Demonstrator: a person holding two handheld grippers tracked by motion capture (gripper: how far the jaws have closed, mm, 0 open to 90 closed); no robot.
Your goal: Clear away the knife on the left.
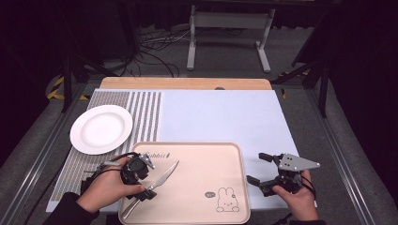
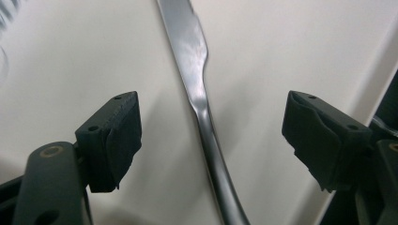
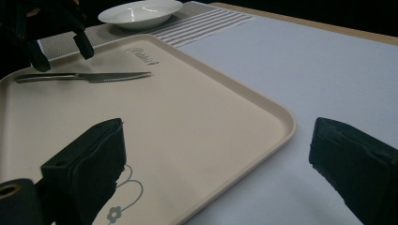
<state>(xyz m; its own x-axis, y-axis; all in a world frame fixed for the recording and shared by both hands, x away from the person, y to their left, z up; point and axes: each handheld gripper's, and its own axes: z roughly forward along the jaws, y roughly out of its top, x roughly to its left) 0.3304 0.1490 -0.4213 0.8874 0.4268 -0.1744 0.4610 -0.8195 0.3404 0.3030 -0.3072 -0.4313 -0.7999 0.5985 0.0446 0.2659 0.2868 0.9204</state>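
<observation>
While the fingers (image 2: 112, 140) of the left gripper (image 2: 209, 140) stand spread to either side of the knife (image 2: 202, 93), neither pad touches the metal, so the knife lies free on the tray (image 1: 206, 164), near its left edge. In the left gripper view the slim neck where handle meets blade runs up the middle of the gap, a little closer to one pad than the other. From above, the knife (image 1: 157, 183) lies slanted, its handle toward the tray's near left corner and its blade tip aimed at the tray's middle, with the left gripper (image 1: 138, 180) right over the handle end.

If the step in hand is letting the knife go, it looks done, and the thing to do well is the leaving: lift straight up off the tray with the pads kept wide, so neither drags the handle sideways or spins the blade. If instead a fresh grip is meant, centre the gap first and close across the thicker handle rather than the narrow neck, since polished steel is likely to slip or pivot when pinched on a thin, rounded part.

Farther out, the right gripper (image 1: 270, 176) rests released over the pale blue worktop (image 1: 220, 117) just beside the tray's right rim, its fingers (image 3: 89, 173) apart with nothing between them; it is well clear of the knife. Beyond the tray's far left corner, a white plate (image 1: 101, 129) sits on a striped placemat (image 1: 141, 117), apart from the knife.
</observation>
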